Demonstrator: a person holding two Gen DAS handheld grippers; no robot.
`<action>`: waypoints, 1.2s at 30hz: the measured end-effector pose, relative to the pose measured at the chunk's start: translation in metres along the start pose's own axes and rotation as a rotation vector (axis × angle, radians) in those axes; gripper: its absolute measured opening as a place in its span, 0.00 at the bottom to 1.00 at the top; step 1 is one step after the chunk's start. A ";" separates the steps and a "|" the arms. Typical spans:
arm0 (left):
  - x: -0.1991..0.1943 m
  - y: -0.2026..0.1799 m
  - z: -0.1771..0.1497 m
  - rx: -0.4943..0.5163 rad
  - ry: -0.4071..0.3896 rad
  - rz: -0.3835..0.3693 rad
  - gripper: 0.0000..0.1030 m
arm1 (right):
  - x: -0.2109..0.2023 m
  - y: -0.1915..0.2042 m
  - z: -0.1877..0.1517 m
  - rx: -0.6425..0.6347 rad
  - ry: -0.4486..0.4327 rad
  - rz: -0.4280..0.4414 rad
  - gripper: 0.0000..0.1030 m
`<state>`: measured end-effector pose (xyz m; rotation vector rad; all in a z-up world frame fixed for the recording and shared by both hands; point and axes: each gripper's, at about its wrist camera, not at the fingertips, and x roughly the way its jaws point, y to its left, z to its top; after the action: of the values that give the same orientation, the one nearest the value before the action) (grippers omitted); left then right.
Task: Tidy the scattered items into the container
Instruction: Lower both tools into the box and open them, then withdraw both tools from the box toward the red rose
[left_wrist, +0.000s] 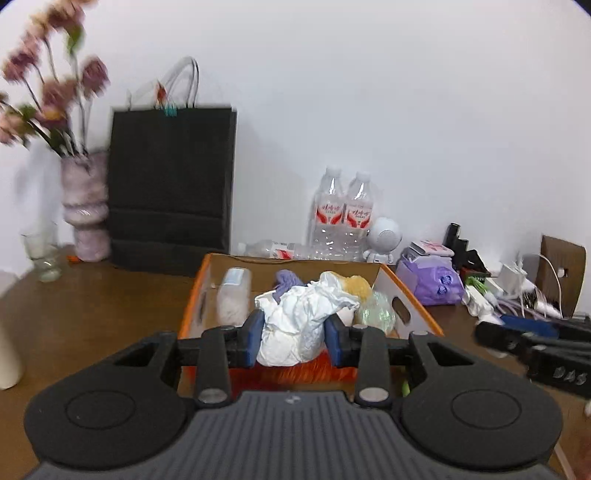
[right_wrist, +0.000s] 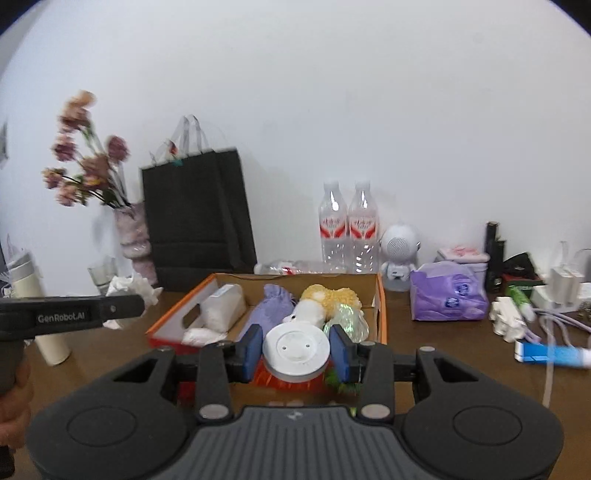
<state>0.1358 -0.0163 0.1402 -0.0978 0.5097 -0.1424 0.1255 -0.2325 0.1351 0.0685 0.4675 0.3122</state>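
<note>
A brown table carries an orange-rimmed box already holding a purple pouch and a yellow plush. The left gripper pinches a crumpled white tissue at the box's near edge. The right gripper clamps a white round disc over the box's near end.

Crumpled white tissue and a round white disc hang above the orange-rimmed cardboard box.
</note>
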 end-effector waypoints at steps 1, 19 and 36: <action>0.018 0.000 0.009 -0.008 0.041 -0.006 0.34 | 0.021 -0.006 0.011 0.009 0.039 -0.004 0.37; 0.199 0.006 -0.002 0.040 0.508 0.088 0.53 | 0.218 -0.019 0.016 0.017 0.615 -0.198 0.37; 0.132 0.010 0.040 0.033 0.456 0.143 1.00 | 0.178 -0.024 0.047 0.224 0.690 -0.122 0.82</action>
<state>0.2704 -0.0254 0.1103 0.0057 0.9662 -0.0315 0.3040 -0.1994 0.0968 0.1508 1.1862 0.1546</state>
